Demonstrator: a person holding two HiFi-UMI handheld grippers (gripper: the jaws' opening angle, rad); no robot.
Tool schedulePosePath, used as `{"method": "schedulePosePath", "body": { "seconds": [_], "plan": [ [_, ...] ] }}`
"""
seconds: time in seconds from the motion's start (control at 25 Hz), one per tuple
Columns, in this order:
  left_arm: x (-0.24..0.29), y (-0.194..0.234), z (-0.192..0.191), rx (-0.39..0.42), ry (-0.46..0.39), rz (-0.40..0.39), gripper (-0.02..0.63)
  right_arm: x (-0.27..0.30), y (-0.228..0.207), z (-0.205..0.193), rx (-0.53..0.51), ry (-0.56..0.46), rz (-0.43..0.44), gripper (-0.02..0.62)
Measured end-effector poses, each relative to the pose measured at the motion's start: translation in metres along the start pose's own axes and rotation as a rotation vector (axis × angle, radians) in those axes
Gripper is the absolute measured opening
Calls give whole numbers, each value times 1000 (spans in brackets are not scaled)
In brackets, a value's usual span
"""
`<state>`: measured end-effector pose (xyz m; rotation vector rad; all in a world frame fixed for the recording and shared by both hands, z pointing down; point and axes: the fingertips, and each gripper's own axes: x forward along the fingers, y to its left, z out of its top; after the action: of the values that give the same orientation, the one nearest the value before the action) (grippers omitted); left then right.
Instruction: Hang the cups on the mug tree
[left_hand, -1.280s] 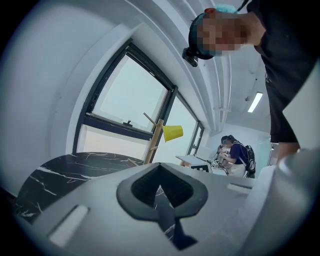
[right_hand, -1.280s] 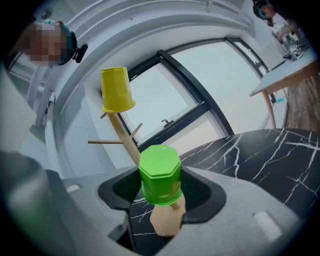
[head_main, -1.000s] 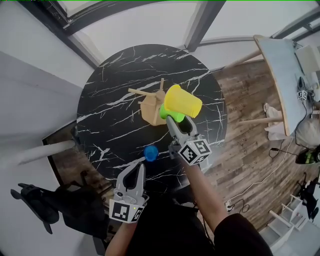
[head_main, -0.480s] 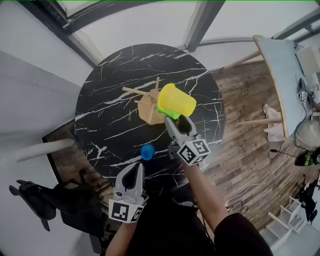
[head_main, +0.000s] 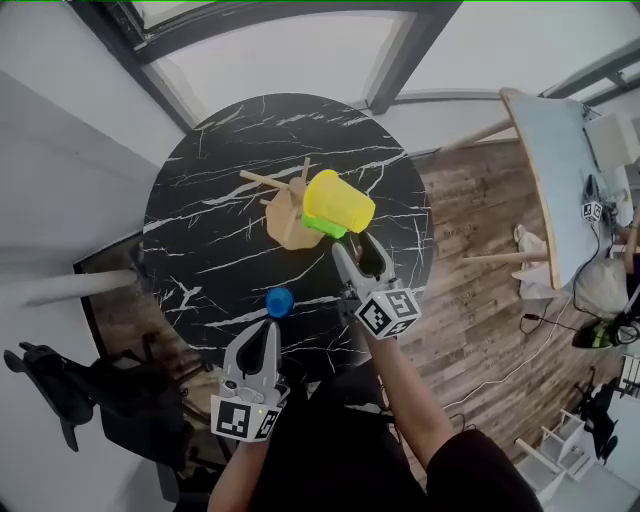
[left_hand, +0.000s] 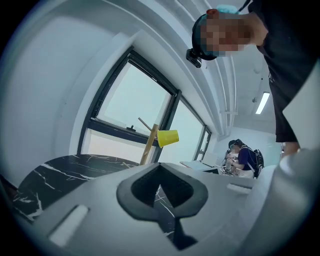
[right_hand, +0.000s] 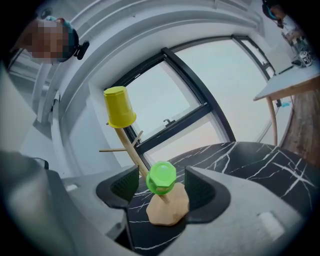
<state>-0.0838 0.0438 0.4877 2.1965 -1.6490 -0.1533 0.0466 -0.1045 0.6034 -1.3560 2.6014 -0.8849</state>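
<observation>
Head view: a round black marble table (head_main: 200, 200) fills the middle of the frame. A wooden mug tree (head_main: 287, 222) stands right of the table's center. A yellow cup (head_main: 340, 200) hangs on it, and a green cup (head_main: 322, 224) hangs just below the yellow one. A blue cup (head_main: 279, 301) sits on the table near the lower edge. The right gripper (head_main: 358, 250) points at the green cup from just below it. The left gripper (head_main: 268, 332) is at the bottom, just below the blue cup.

Left gripper view: the left gripper (left_hand: 161, 167) has its 2 jaws pressed together with nothing between them. Beyond it, the mug tree (left_hand: 149, 145) and the yellow cup (left_hand: 167, 137) show small against the window.

Right gripper view: the right gripper (right_hand: 160, 192) is wide, its jaws having just been opening. The green cup (right_hand: 161, 177) sits on its peg in the gap between them, touching neither pad; it may lie just past the tips. The yellow cup (right_hand: 119, 106) is upside down on the top peg, upper left
</observation>
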Motion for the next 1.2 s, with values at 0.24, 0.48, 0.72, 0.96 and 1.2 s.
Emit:
{"method": "schedulePosePath", "body": {
  "seconds": [0.24, 0.48, 0.72, 0.96, 1.2],
  "plan": [
    [-4, -14, 11, 0, -38, 49, 0, -26, 8, 16, -52, 58, 20, 256],
    [-16, -25, 16, 8, -71, 111, 0, -47, 41, 33, -130, 110, 99, 138],
    [-30, -43, 25, 20, -108, 166, 0, -68, 66, 43, -152, 150, 149, 9],
    [-45, -59, 33, 49, -145, 223, 0, -85, 87, 54, -221, 202, 196, 3],
    [-65, -71, 19, 34, -165, 321, 0, -105, 103, 52, -317, 267, 262, 3]
  ]
}}
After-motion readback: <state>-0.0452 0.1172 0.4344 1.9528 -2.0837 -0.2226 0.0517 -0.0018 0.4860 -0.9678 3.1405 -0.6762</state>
